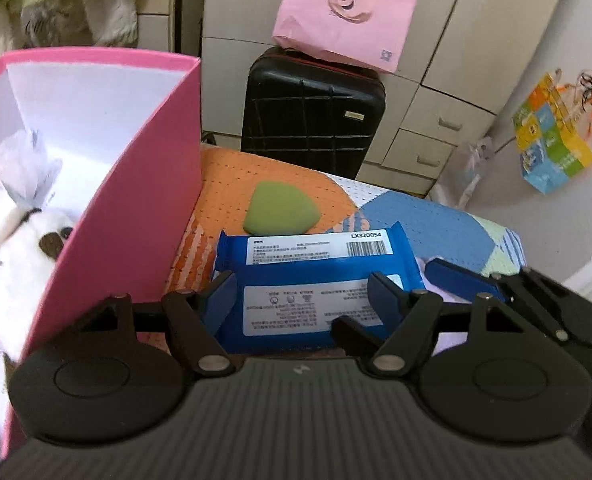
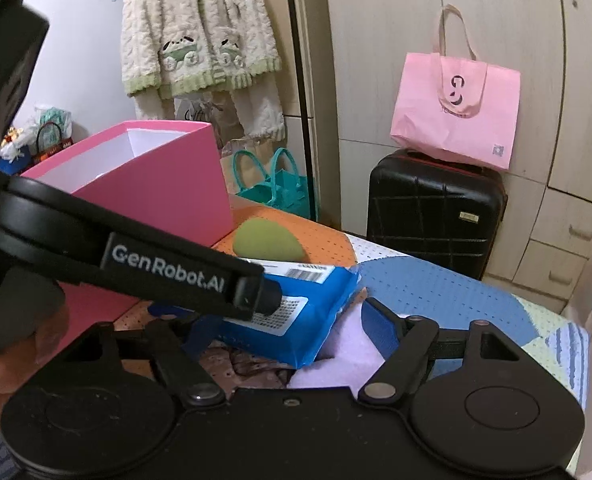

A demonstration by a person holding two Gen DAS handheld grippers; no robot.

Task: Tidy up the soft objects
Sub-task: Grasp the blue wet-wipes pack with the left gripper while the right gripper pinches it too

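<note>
A blue wipes pack (image 1: 307,276) lies on the patterned cover (image 1: 395,212). My left gripper (image 1: 301,296) straddles it, a pad against each side, shut on it. In the right wrist view the left gripper (image 2: 184,276) crosses from the left over the pack (image 2: 315,312). My right gripper (image 2: 290,330) stands open around the pack's near corner and a lilac cloth (image 2: 347,356), its right pad apart from the pack. A green sponge (image 1: 282,208) rests behind the pack. The pink box (image 1: 136,184) at the left holds a white plush toy (image 1: 20,240).
A black suitcase (image 1: 311,120) with a pink bag (image 1: 347,16) on top stands behind the cover, against cream cabinets. A colourful bag (image 1: 555,136) hangs at the right. Teal bags (image 2: 276,184) and a hanging fleece garment (image 2: 196,32) are behind the box. A hand (image 2: 0,368) shows at the left.
</note>
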